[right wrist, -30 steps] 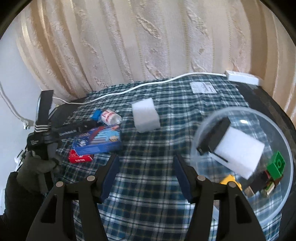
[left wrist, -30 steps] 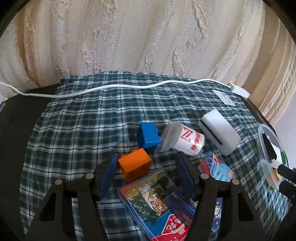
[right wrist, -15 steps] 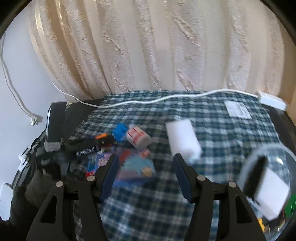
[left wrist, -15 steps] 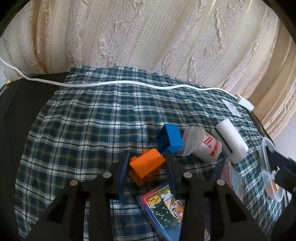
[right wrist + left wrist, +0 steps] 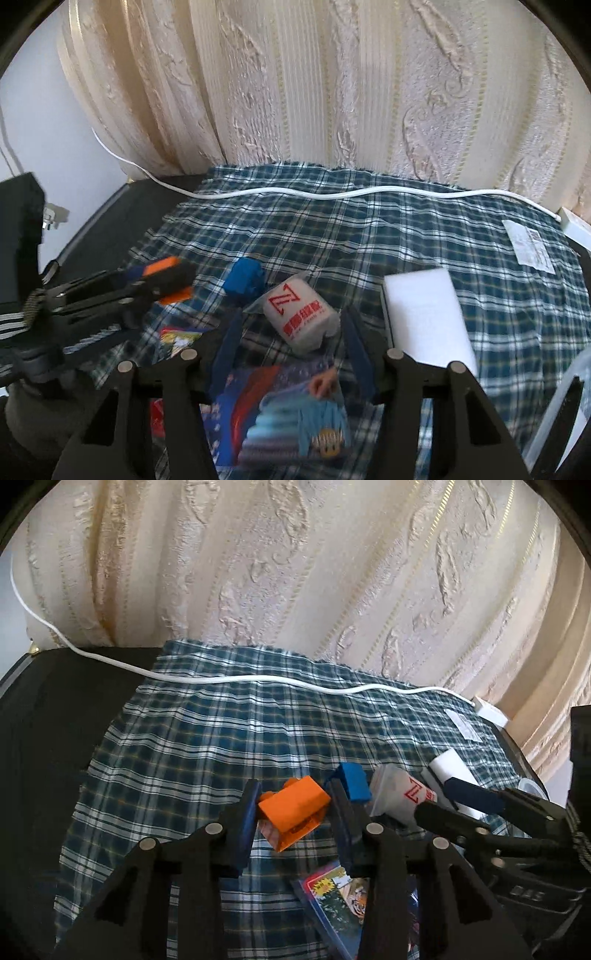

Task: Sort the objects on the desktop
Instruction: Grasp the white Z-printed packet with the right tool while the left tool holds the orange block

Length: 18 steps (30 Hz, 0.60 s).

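Observation:
My left gripper (image 5: 293, 797) is shut on an orange toy block (image 5: 295, 810), held a little above the plaid cloth (image 5: 221, 746). From the right wrist view the same gripper (image 5: 173, 278) shows at the left with the orange block (image 5: 164, 264) in it. A blue block (image 5: 352, 782) lies just right of it. My right gripper (image 5: 291, 343) is closing, with a white packet printed with a red Z (image 5: 299, 314) between its fingertips; the pads do not press on it. The right gripper (image 5: 480, 801) reaches in from the right in the left wrist view, beside the packet (image 5: 400, 794).
A white foam block (image 5: 424, 314) lies right of the packet. Card packs (image 5: 288, 413) lie near the front, one with a tiger (image 5: 340, 897). A clear bowl (image 5: 569, 406) is at the right edge. A white cable (image 5: 332, 192) crosses the back, ending at an adapter (image 5: 574, 221).
The left gripper shut on the orange block and raised it slightly. The right gripper swung left from the clear bowl to the white packet, and its jaws narrowed.

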Motion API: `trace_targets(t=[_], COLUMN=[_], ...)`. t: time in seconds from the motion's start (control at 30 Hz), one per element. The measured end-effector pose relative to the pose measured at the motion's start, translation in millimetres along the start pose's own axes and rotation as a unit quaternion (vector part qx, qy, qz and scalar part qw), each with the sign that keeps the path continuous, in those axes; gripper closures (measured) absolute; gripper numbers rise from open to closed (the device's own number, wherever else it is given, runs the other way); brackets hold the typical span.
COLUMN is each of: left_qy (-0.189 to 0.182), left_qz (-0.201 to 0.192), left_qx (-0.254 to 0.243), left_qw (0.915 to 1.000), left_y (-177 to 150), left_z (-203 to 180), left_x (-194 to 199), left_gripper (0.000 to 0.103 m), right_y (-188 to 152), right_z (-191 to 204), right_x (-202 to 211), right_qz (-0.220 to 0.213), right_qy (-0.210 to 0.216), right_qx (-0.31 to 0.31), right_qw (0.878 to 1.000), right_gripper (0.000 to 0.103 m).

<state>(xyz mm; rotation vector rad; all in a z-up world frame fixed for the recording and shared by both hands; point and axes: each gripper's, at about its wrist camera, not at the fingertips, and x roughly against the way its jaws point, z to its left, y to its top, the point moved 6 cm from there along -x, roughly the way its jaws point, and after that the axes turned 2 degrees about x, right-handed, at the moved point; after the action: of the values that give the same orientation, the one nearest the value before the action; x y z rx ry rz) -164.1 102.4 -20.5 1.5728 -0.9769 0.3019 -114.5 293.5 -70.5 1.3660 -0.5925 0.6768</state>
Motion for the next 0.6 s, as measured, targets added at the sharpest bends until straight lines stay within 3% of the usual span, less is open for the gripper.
trace_targets(t=[0.17,0.3,0.6], left_qy=[-0.002,-0.003,-0.004], left_qz=[0.006,0.008,0.009], left_qx=[0.002,0.000,0.001], left_qw=[1.0000,1.0000,1.0000], left_y=[-2.5,-4.5,-3.1], left_z=[-0.3,-2.8,-4.3], left_x=[-3.9,-4.7,-4.3], left_gripper=[0.063,0.063,0.063], right_y=[0.9,1.8,5.5], right_z=[1.9,-1.5,-5.8], right_x=[-14.7,-16.7,-22.6], right_qz=[0.012,0.011,0.010], right_qy=[-0.015,-0.022,-0.002], right_qx=[0.016,0.018,0.001], right_qw=[1.000,1.000,1.000], right_gripper=[0.045,0.060,0.058])
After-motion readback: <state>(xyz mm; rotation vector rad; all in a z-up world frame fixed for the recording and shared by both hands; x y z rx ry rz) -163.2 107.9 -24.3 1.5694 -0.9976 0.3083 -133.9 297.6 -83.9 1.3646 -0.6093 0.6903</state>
